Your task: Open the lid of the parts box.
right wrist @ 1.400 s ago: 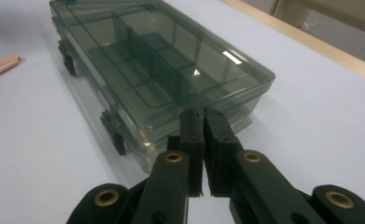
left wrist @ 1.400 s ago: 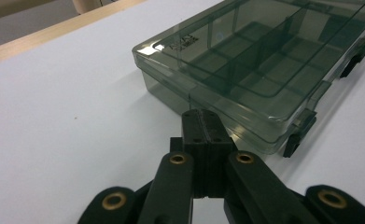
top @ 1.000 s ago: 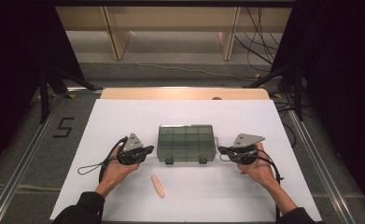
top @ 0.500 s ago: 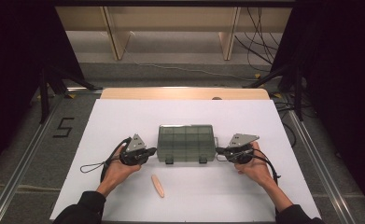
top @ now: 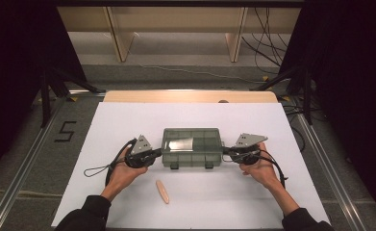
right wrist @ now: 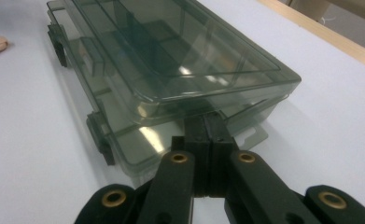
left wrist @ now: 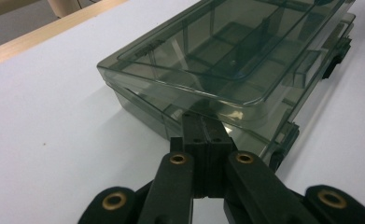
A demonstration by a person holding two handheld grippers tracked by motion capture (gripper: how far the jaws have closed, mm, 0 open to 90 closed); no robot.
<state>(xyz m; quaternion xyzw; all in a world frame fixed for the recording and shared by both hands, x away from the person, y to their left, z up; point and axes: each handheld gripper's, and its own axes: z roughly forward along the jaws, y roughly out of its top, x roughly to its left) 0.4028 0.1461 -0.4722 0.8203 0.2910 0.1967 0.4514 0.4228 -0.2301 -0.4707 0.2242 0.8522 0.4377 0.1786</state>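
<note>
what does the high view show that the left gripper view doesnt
High view alone: both hands, the right gripper at the box's right end, the small wooden stick lying nearer the person than the box, the floor marking "5", and the wooden shelf legs beyond the table.

Left gripper view alone: a close look at the left gripper, jaws shut, tips against the box's end just under the lid's rim, and the dividers inside.

Both: the smoky transparent compartment box, its lid down and dark latches on one long side, on the white table with its wooden far edge.
</note>
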